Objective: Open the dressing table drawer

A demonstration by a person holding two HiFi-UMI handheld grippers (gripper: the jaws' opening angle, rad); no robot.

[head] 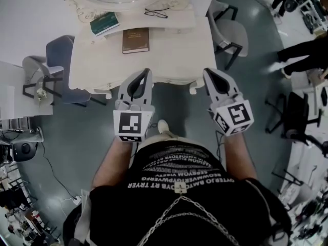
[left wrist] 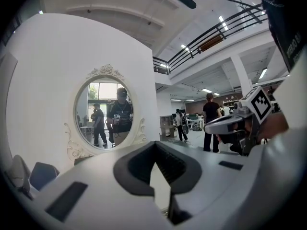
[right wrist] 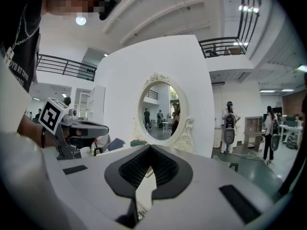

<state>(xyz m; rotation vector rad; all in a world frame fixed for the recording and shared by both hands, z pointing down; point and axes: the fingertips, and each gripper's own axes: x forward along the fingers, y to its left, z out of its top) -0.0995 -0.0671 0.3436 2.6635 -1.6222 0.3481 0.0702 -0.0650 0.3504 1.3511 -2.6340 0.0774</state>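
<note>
Our left gripper and right gripper hang pinched together, empty, just off the dressing table's front edge. The drawer hides beneath that edge, so we should part one pair, dip lower, find its handle.

Cream dressing table, brown book

text: none legible | shirt, near: white lettering, upside down, unreadable | brown book, far centre: gold title too small | green book, far left: print blurred
</note>
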